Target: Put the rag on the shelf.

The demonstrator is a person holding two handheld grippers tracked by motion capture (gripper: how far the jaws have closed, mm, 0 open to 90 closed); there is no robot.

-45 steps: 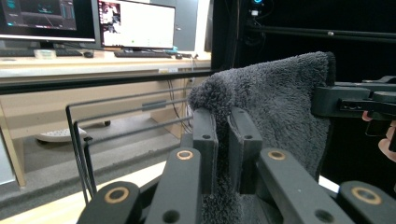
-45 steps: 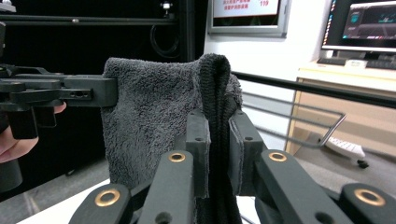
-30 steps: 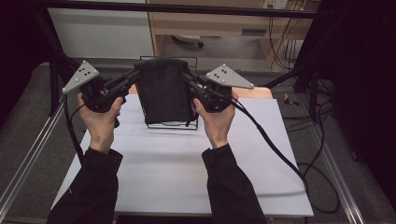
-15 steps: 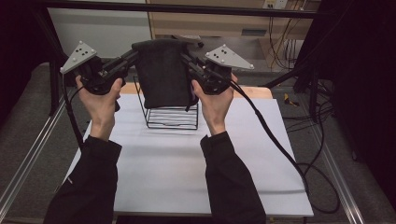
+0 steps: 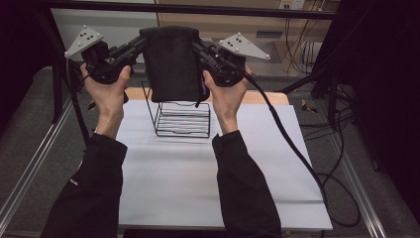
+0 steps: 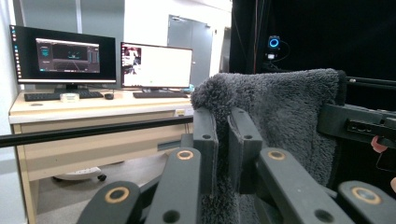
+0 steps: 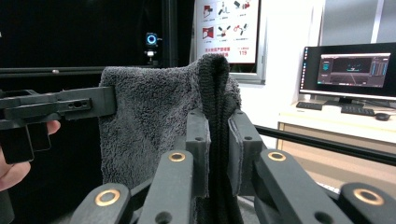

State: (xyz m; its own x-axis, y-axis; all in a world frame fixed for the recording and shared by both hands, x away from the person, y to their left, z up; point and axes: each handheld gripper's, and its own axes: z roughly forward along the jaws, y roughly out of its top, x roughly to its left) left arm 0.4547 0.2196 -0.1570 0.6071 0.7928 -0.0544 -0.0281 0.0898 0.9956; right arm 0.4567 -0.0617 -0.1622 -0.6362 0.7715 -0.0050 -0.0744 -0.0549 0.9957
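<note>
Figure. A dark grey towel (image 5: 172, 62) held in the air above a black wire rack (image 5: 181, 118), which stands on the white worktop (image 5: 198, 183). The left gripper (image 5: 140, 43) pinches the towel's upper left corner and the right gripper (image 5: 195, 45) its upper right corner; each pair of jaws is pressed together on a fold of cloth, as the left gripper view (image 6: 223, 140) and the right gripper view (image 7: 218, 140) confirm. The towel hangs flat between the two grips, its lower edge just above the rack's top rim and, as far as the high view shows, clear of it. Judged progress: the cloth is grasped and spread taut; whether it is bound onto the rack or away from it cannot be told, and setting it down remains. Materials: the towel is thick, fluffy terry pile with a folded hem; the rack is thin rigid wire, box-shaped, with parallel bars across its base.
</note>
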